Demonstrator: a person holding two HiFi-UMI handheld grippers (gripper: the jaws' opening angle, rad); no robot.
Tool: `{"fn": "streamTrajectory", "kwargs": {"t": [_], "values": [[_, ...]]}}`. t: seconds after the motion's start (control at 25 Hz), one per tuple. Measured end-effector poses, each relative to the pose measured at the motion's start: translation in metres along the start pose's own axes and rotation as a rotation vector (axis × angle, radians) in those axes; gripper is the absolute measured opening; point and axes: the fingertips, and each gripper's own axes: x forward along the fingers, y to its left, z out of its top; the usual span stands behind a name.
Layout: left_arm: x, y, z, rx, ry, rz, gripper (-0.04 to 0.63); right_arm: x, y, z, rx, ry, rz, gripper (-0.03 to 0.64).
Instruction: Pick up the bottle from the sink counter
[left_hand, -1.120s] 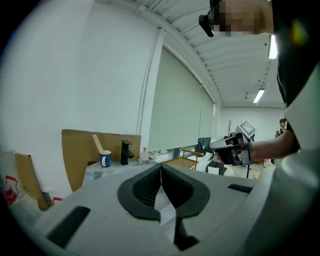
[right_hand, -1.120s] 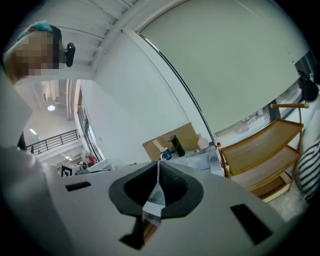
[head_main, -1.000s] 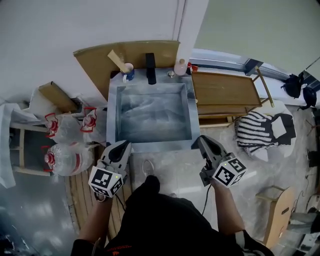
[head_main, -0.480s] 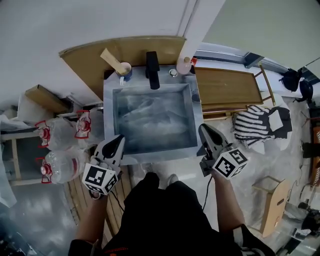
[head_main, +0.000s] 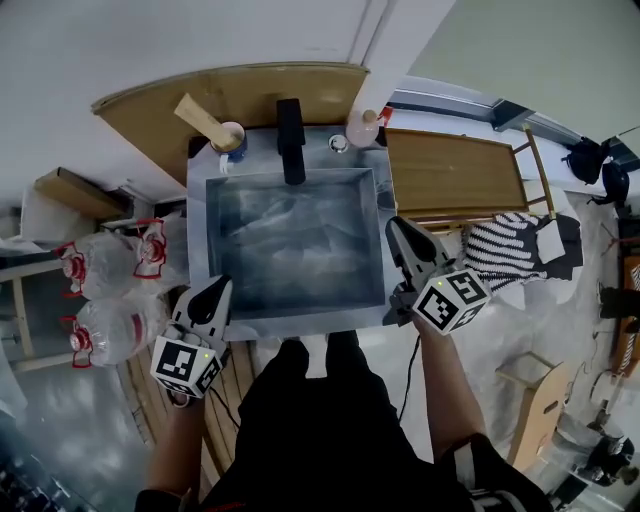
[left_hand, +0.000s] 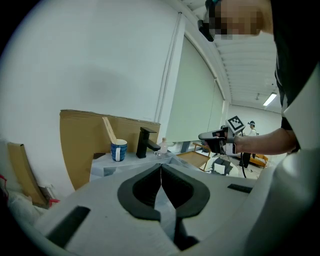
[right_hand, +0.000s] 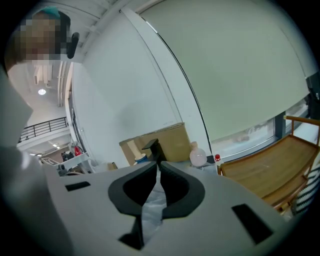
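A small pale pink bottle (head_main: 362, 129) stands at the back right corner of the sink counter (head_main: 283, 319), right of the black faucet (head_main: 290, 140). It shows in the right gripper view as a round pink bottle (right_hand: 197, 156), and small and far off in the left gripper view (left_hand: 163, 145). My right gripper (head_main: 392, 222) is shut and empty over the sink's right rim, well short of the bottle. My left gripper (head_main: 222, 283) is shut and empty at the sink's front left corner. In both gripper views the pads meet, on the left gripper (left_hand: 161, 167) and on the right gripper (right_hand: 158, 165).
A blue cup (head_main: 228, 138) with wooden sticks stands left of the faucet, with cardboard (head_main: 230, 95) behind. Right of the sink is a wooden bench (head_main: 455, 180), with a striped cloth (head_main: 505, 250) beside it. Two large water jugs (head_main: 100, 270) lie on the floor at the left.
The person has stepped closer to the sink. My right gripper has moved forward along the sink's right rim toward the bottle. The left gripper stays near the front left corner.
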Motion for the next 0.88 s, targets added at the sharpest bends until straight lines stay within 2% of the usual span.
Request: {"fn": "streamTrajectory", "kwargs": {"t": [0.36, 0.56, 0.88], "values": [[0.023, 0.001, -0.010, -0.050, 0.044, 0.120, 0.020, 0.057, -0.055, 0.016, -0.031, 0.007, 0.038, 0.061], [0.041, -0.009, -0.016, -0.072, 0.066, 0.144, 0.020, 0.087, -0.077, 0.021, -0.099, 0.022, 0.043, 0.087], [0.059, -0.014, -0.016, -0.095, 0.087, 0.174, 0.021, 0.131, -0.110, 0.027, -0.151, 0.022, 0.021, 0.156]]}}
